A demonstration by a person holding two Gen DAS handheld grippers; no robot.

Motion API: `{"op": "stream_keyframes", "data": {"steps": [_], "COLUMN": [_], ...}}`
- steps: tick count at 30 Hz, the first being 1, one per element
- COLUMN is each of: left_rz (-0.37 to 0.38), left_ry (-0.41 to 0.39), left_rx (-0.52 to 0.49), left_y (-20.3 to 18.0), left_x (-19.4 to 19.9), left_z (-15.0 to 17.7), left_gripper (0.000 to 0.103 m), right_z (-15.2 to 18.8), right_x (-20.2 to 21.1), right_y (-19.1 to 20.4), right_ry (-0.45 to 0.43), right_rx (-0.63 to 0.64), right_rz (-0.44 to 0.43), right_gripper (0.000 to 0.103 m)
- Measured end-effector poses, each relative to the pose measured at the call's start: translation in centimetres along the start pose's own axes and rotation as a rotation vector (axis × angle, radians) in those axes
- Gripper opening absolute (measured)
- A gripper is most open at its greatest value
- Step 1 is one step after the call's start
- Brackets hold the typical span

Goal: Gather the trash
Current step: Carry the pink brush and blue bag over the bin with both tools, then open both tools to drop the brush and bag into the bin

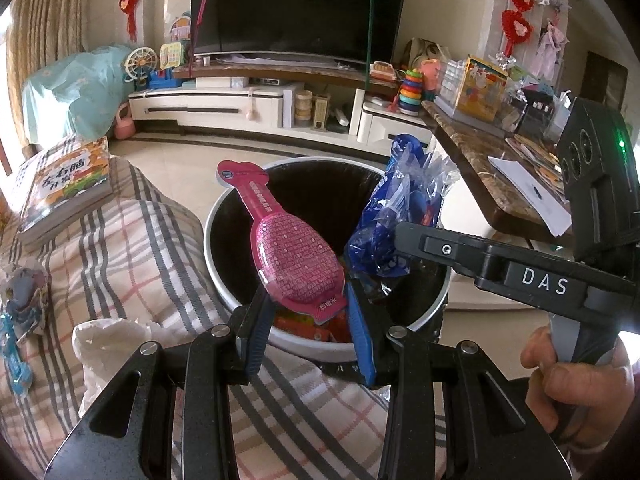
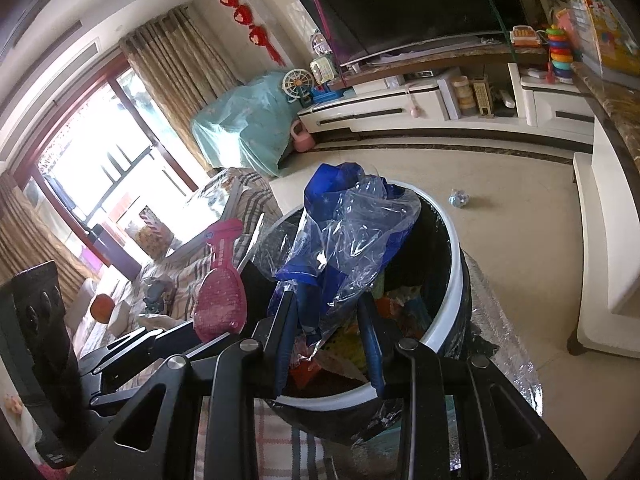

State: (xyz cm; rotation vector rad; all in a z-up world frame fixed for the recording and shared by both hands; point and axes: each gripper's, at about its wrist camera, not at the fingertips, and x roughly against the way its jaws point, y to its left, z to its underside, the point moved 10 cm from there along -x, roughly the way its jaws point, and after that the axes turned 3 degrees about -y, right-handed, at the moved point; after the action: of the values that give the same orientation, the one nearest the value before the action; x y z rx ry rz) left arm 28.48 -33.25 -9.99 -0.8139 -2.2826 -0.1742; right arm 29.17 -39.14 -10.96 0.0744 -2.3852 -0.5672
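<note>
Trash hangs over the bin (image 1: 424, 322) for dropping: left gripper (image 1: 308, 320) fingers clamp a pink package (image 1: 296, 256), right gripper (image 2: 328, 340) fingers pinch blue plastic wrapping (image 2: 344, 232).

Both hand-held tools are built of matte black, slightly speckled plastic, and the left gripper (image 1: 306, 320) and right gripper (image 2: 330, 336) each have two flat angular linkage arms with triangular cut-outs, pinned by round silver screw heads, ending in fingers faced with ribbed blue pads (image 1: 362, 340). Along the side of the right tool's finger arm sits a raised label with "DAS" in white letters and a small round bolt further forward, and behind it a boxy black housing with three round recesses and a small green light. Its handle is grey where the hand (image 1: 576, 384) wraps it.
</note>
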Motion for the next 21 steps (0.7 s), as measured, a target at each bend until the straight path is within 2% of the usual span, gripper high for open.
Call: {"op": "stream_keyframes", "data": {"steps": [13, 21], "left_rz": [0.006, 0.006], "left_ry": [0.033, 0.05], "left_rx": [0.014, 0.023], "left_y": [0.3, 0.4], "left_x": [-1.1, -1.6], "left_z": [-0.3, -0.5], "left_gripper": [0.035, 0.038], "right_z": [-0.2, -0.4], "right_x": [-0.8, -1.1], "right_y": [-1.0, -1.4], "right_ry": [0.026, 0.034], "right_rx": [-0.013, -0.021], "right_rz": [0.013, 0.041], "right_gripper": [0.032, 0.039]}}
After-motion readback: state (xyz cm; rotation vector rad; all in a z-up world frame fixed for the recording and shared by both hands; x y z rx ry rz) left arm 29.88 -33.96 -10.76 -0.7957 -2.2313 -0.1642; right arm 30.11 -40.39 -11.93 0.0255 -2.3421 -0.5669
